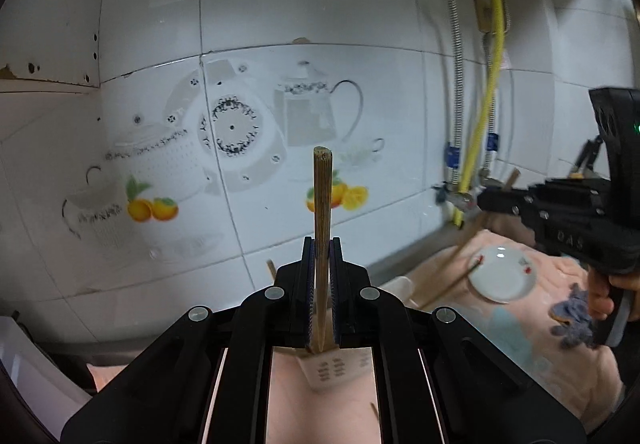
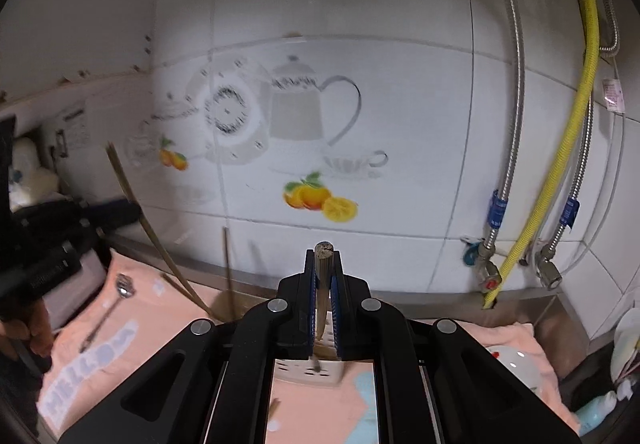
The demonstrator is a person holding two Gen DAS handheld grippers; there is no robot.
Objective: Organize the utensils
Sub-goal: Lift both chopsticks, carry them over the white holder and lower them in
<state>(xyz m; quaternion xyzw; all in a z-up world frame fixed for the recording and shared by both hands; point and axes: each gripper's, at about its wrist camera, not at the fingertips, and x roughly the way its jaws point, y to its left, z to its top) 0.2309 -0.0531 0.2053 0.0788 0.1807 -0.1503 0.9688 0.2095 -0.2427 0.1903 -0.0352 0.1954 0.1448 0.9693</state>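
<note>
The left gripper [image 1: 322, 244] pinches a wooden chopstick [image 1: 322, 196] between its blue pads, jaws pressed tight against the shaft. The stick stands almost upright in the grip, its blunt end pointing to twelve o'clock above the fingertips, its thinner end running down to six o'clock behind the jaws.

The right gripper [image 2: 324, 256] is clamped the same way on a second chopstick [image 2: 323, 268], which shows only a short stub above the fingertips at twelve o'clock, with the rest hanging below towards six.

Under both grips, at six o'clock, sits a white perforated utensil holder [image 2: 306, 370] on the pink towel [image 2: 120, 324]; in the left wrist view its slotted wall sits directly below the stick's lower end. So each stick's long axis already runs roughly in line with the holder's mouth, and my guess is the next move is a lowering along that axis.

From the right gripper, a metal spoon [image 2: 120, 296] lies at nine o'clock on the towel, nearer the left hand. From the left gripper, a small white dish [image 1: 502, 274] lies at three o'clock, with another chopstick [image 1: 452, 280] leaning beside it, nearer the right hand.
</note>
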